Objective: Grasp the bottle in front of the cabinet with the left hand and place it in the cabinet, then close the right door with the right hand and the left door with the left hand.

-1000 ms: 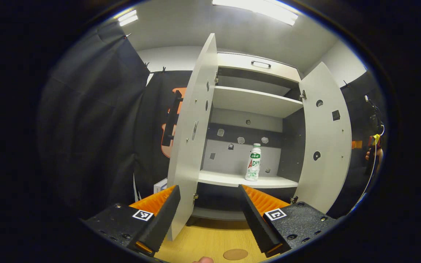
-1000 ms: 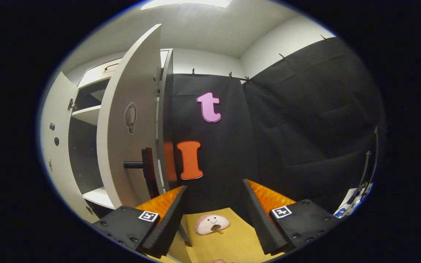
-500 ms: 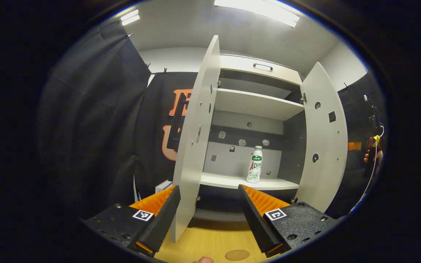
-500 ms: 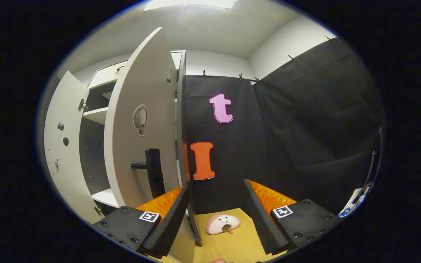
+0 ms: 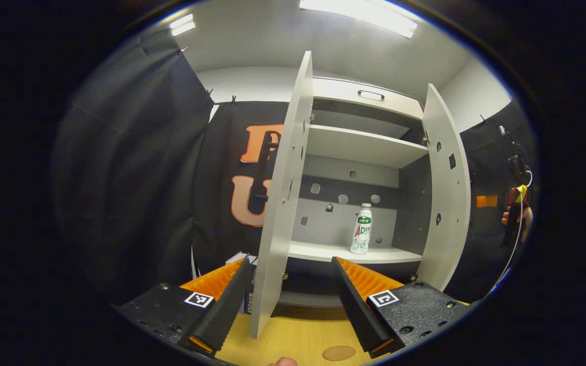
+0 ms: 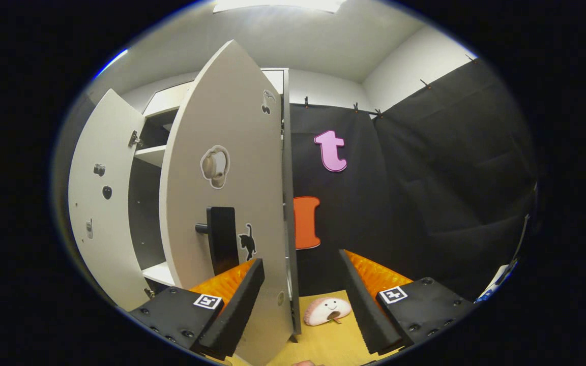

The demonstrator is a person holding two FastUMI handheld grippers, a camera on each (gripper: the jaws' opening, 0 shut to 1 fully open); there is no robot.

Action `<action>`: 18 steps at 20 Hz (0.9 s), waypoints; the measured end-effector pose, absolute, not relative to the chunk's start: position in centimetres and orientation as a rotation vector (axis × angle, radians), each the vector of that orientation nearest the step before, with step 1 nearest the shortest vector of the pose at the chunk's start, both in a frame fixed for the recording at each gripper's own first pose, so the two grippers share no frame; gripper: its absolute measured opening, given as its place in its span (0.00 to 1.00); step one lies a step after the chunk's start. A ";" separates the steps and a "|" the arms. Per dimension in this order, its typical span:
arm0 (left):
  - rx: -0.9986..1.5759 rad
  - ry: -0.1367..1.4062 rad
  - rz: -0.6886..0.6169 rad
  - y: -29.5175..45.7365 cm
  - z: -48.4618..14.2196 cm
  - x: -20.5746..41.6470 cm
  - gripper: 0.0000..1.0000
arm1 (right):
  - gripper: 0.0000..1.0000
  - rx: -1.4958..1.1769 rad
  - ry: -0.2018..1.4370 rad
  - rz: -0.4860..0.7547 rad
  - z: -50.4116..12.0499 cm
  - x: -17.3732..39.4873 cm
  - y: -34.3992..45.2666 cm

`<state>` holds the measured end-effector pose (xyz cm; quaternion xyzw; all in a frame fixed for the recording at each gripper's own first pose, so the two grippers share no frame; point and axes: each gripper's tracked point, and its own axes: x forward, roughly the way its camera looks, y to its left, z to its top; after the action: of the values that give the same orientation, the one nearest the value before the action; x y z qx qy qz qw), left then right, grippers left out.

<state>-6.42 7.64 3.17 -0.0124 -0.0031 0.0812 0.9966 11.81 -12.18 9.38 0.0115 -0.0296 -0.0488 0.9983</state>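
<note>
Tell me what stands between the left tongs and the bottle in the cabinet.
In the left gripper view, the left door's edge rises between the open left tongs. Right of it, the way to the bottle on the shelf is bare.

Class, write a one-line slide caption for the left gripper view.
Bottle stands on the cabinet's lower shelf between two open doors.

1. Your left gripper (image 5: 290, 300) is held level with its jaws spread wide and nothing between them.
2. Your right gripper (image 6: 298, 300) is likewise level, jaws wide apart and gripping nothing.
3. In the left gripper view, your hand (image 5: 514, 219) holding the other gripper shows far off at the right edge.
</note>
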 end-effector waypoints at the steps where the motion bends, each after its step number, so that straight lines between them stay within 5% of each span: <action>1: -0.024 -0.005 0.165 7.9 3.2 -6.5 0.96 | 0.96 0.029 -0.060 -0.087 9.3 12.1 -11.4; 18: -0.035 -0.013 0.225 11.3 3.3 -7.3 0.95 | 0.96 0.015 -0.002 0.131 7.6 16.3 -0.9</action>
<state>-7.29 11.26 3.30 -0.0175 -0.0064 0.1123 0.9935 16.35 -0.88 7.58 0.0077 -0.0010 0.0657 0.9978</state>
